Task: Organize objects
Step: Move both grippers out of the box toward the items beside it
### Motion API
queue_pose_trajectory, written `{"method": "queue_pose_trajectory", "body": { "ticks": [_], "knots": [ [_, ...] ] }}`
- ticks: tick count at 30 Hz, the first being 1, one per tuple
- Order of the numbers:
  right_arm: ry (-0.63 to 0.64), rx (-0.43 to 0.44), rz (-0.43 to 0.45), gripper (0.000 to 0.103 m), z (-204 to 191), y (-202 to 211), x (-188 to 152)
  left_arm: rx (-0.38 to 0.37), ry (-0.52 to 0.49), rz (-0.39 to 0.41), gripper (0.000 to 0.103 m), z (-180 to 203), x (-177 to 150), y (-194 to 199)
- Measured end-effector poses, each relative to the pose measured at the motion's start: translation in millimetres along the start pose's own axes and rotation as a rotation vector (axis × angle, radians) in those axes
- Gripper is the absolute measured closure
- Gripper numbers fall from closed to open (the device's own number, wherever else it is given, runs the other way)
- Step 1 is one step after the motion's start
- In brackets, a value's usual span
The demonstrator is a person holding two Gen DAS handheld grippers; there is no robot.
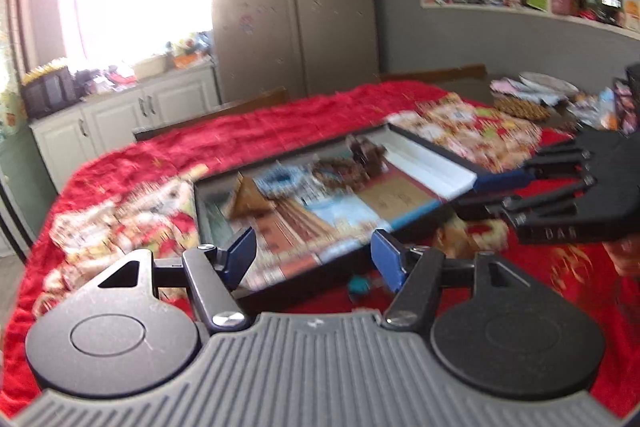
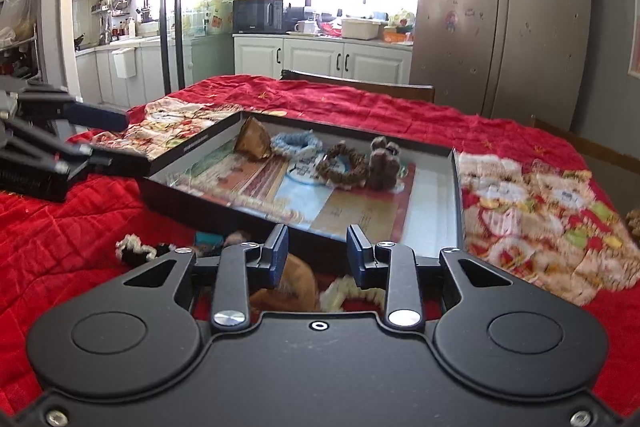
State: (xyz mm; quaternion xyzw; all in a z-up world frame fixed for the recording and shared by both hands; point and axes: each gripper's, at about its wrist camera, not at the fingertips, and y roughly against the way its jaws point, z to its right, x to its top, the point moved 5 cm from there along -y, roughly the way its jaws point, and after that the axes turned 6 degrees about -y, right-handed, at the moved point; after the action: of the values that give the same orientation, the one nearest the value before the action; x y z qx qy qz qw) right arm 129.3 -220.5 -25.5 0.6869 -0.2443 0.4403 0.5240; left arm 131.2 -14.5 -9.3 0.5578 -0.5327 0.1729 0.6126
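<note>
A shallow black box point(image 2: 192, 143) lies tilted on the red cloth, its near side raised over loose items. Inside are a brown cone-shaped piece point(image 2: 252, 143), a blue crocheted ring point(image 2: 296, 143), a brown crocheted ring point(image 2: 346, 165) and a brown plush piece point(image 2: 384, 161) on printed paper. The box also shows in the left wrist view point(image 1: 420, 215). My left gripper point(image 1: 314, 257) is open at the box's near edge. My right gripper point(image 2: 318, 253) is open at the box's raised edge, above an orange-brown item point(image 2: 294, 283) and a cream crocheted piece point(image 2: 352, 293).
The table has a red tablecloth point(image 2: 360, 107) with a bear-pattern patch point(image 2: 528, 211). A black-and-white crocheted item point(image 2: 136, 251) and a teal object point(image 2: 210, 239) lie by the box. Chair backs point(image 2: 360, 87) stand behind the table. Clutter point(image 1: 560, 99) sits at the far right.
</note>
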Motion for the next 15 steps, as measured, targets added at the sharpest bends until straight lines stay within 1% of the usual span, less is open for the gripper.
{"method": "queue_pose_trajectory", "body": {
  "ticks": [3, 7, 11, 15],
  "knots": [
    [0.000, 0.014, 0.004, 0.072, -1, -1, -6, -0.053, 0.009, -0.035, 0.027, 3, -17, -4],
    [0.037, 0.015, 0.003, 0.072, -7, -3, -11, -0.084, -0.015, -0.061, 0.027, 7, -34, -6],
    [0.035, 0.037, -0.027, 0.072, -9, -11, -17, -0.130, -0.029, -0.068, 0.028, 14, -43, -8],
    [0.028, 0.040, -0.049, 0.072, -9, -20, -24, -0.149, -0.041, -0.077, 0.028, 18, -47, -15]
  ]
}}
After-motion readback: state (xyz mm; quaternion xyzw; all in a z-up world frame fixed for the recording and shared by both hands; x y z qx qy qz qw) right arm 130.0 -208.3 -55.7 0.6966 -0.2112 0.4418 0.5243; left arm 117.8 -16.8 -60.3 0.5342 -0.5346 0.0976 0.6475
